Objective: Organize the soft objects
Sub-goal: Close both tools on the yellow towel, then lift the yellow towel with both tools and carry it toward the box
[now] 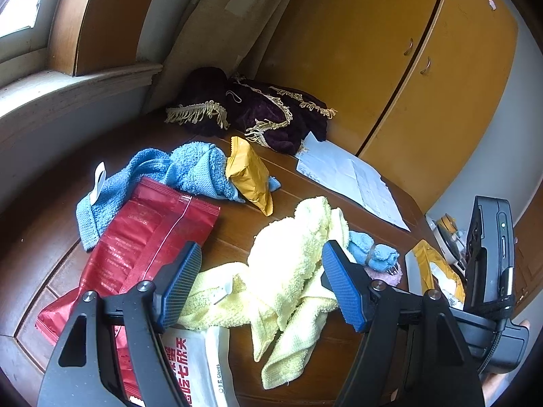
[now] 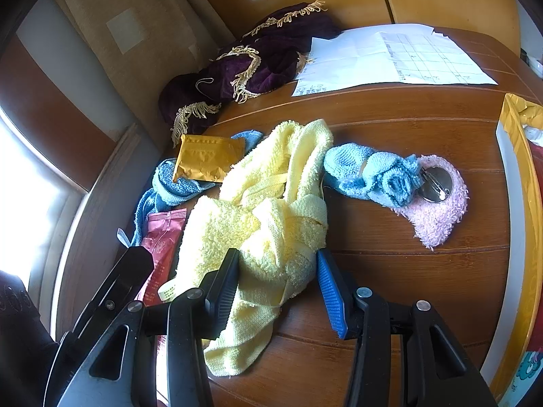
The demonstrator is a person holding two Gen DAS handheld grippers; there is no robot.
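Observation:
A crumpled pale yellow towel (image 1: pixel 288 264) (image 2: pixel 261 224) lies in the middle of the brown wooden table (image 2: pixel 407 271). My left gripper (image 1: pixel 261 254) is open, its blue pads on either side of the towel's near folds. My right gripper (image 2: pixel 278 254) is open too, and the towel's near end bulges between its fingers. A blue towel (image 1: pixel 180 169) (image 2: pixel 169 186) is heaped at the far left. A small rolled blue cloth (image 2: pixel 373 173) (image 1: pixel 373 251) rests against a fuzzy pink cloth (image 2: pixel 437 217) that carries a round metal pin.
A red foil packet (image 1: pixel 146 237), a yellow packet (image 1: pixel 247 173) and a white glove pack (image 1: pixel 200 366) lie among the towels. Purple fringed velvet (image 2: pixel 264 64) and a paper sheet (image 2: pixel 390 57) sit at the back. A yellow envelope (image 2: pixel 519 129) lies at the right edge.

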